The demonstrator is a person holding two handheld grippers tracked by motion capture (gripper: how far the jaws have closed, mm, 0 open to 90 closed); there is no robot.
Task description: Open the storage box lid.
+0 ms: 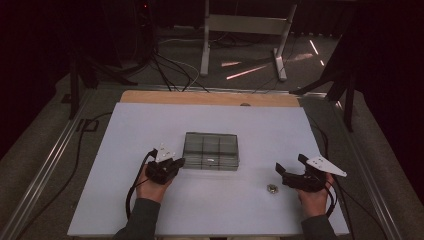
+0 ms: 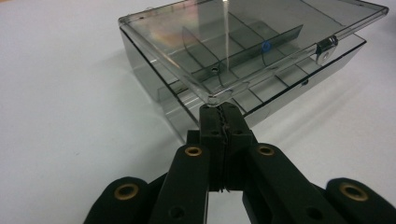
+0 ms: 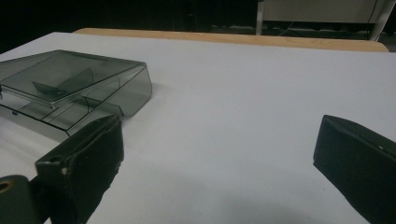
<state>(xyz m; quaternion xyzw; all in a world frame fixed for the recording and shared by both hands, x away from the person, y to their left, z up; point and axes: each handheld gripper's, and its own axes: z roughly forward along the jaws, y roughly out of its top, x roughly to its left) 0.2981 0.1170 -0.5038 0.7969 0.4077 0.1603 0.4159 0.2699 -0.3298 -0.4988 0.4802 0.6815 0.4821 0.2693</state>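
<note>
Your left gripper (image 2: pixel 223 114) has its jaws pressed together, their tips at the corner of the clear lid (image 2: pixel 219 51), which stands slightly raised off the smoky compartment box (image 1: pixel 211 151) mid-table. Your right gripper (image 1: pixel 290 172) rests on the white table (image 1: pixel 125 200) with jaws spread wide and empty, a small metal piece (image 1: pixel 272 188) just beside it.

no readable text, labels or numbers anywhere

Small metal piece (image 1: pixel 272 188) too tiny to identify
</note>
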